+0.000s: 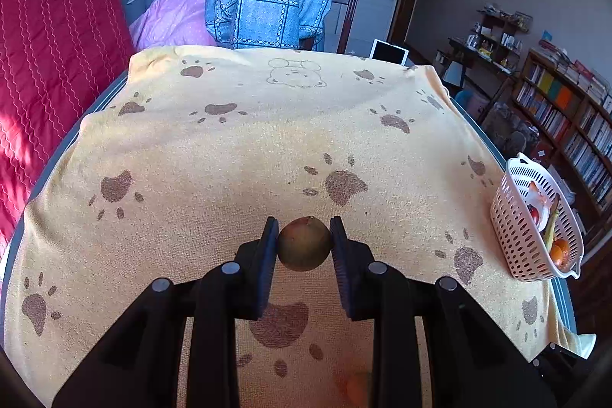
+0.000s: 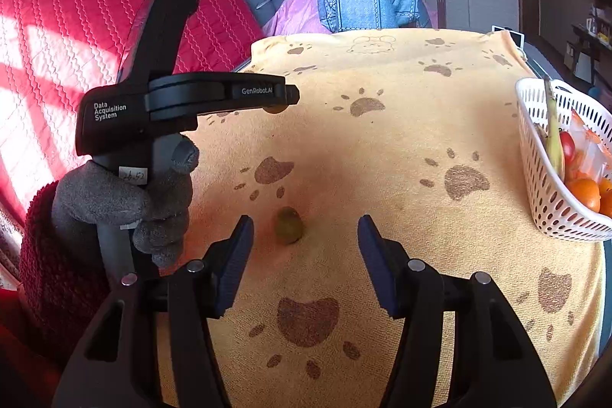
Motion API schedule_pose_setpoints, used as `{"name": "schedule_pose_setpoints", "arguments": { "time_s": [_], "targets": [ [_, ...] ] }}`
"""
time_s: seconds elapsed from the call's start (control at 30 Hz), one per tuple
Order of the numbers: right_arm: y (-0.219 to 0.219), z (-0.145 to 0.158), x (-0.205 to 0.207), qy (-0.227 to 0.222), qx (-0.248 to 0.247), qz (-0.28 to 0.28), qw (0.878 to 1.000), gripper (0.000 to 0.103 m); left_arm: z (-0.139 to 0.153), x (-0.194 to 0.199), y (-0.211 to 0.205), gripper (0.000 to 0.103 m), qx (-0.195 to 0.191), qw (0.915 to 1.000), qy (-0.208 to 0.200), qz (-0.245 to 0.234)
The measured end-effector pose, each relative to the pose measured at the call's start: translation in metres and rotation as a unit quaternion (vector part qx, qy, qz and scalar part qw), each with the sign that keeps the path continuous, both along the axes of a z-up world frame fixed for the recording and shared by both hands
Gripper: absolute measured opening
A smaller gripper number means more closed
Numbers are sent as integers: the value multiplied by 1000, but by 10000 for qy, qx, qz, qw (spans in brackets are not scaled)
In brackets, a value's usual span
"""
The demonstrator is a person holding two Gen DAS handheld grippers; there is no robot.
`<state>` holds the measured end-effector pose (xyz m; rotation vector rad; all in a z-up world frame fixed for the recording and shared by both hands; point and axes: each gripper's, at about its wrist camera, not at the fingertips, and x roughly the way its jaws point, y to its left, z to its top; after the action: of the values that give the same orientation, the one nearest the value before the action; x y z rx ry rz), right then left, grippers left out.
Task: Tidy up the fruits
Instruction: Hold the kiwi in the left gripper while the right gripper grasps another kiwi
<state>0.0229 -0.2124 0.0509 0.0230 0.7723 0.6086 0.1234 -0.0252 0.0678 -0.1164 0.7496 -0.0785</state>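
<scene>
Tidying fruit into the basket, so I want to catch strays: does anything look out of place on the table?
One small green-brown fruit lies loose on the yellow towel, apart from the white basket. The left gripper holds another brownish fruit. Nothing looks spilled or damaged.

Left gripper (image 1: 304, 243) fingers clamped close together; right gripper (image 2: 306, 236) fingers spread.

A yellow towel (image 1: 267, 148) bears brown paw prints; the basket (image 1: 508, 217) is white; the quilt (image 1: 49, 37) red with wavy stitching.
</scene>
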Motion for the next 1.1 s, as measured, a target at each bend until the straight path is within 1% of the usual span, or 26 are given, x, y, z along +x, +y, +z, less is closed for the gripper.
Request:
{"name": "schedule_pose_setpoints", "arguments": {
  "time_s": [0.03,0.2,0.27,0.53,0.57,0.6,0.7,0.83,1.1],
  "targets": [
    [3,-2,1,33,-63,62,10000,57,0,0,1,28,30,10000,-8,27],
    [33,-15,13,281,-330,333,9985,43,1,-4,10,28,47,9999,-66,98],
    [47,-20,19,388,-378,374,9978,40,1,-5,12,28,42,9999,-97,110],
    [69,-28,31,463,-713,388,9956,39,1,-5,15,28,-23,9999,-91,112],
    [72,-29,33,489,-752,395,9952,37,1,-6,15,28,-28,9999,-98,109],
    [73,-31,34,517,-784,409,9947,31,1,-6,14,28,-30,9999,-102,107],
    [76,-34,37,546,-891,422,9936,27,1,-6,14,28,-38,9999,-101,108],
    [76,-34,36,510,-915,413,9936,26,0,-5,14,28,-46,9999,-92,109],
    [67,-29,32,414,-761,315,9957,26,-3,-6,10,28,58,9999,-98,88]
  ]
}}
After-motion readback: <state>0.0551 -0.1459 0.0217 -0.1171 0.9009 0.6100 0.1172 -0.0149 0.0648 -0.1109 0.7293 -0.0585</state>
